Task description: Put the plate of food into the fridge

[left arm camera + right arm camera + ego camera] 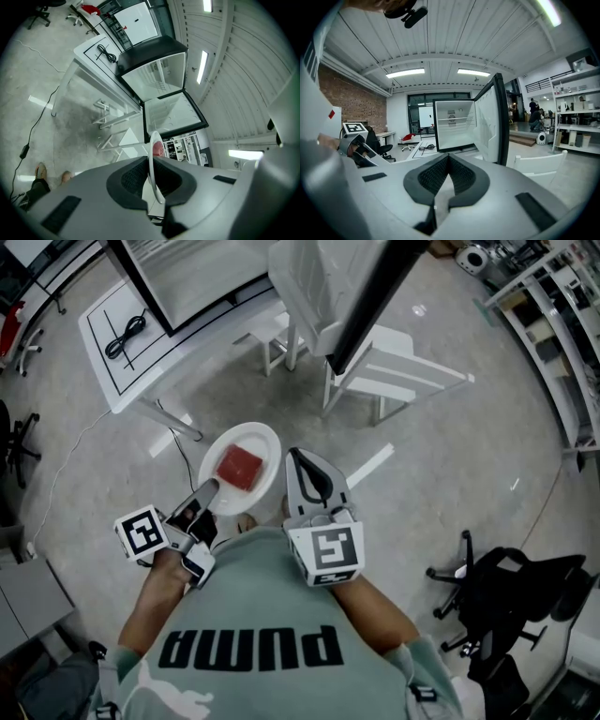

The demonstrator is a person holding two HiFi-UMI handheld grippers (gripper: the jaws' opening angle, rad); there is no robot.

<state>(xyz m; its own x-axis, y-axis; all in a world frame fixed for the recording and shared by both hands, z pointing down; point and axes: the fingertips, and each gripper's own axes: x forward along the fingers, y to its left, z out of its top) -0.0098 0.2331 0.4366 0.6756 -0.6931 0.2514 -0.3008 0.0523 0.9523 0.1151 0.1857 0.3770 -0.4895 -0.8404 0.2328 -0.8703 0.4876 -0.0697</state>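
A white plate (267,442) carries a red block of food (239,466), and it is held in the air in front of the person. My left gripper (208,488) is shut on the plate's near rim. In the left gripper view the plate (153,168) stands edge-on between the pads, with the food (158,148) showing beyond it. My right gripper (298,460) hovers just right of the plate, shut and empty (449,161). The open fridge (452,129) stands ahead on a white table (122,343), its door (490,122) swung out to the right.
A white chair (394,371) stands under the open fridge door (375,296). A black cable (125,334) lies on the table beside the fridge. A black office chair (506,587) is at the right. Shelving (562,324) lines the right wall.
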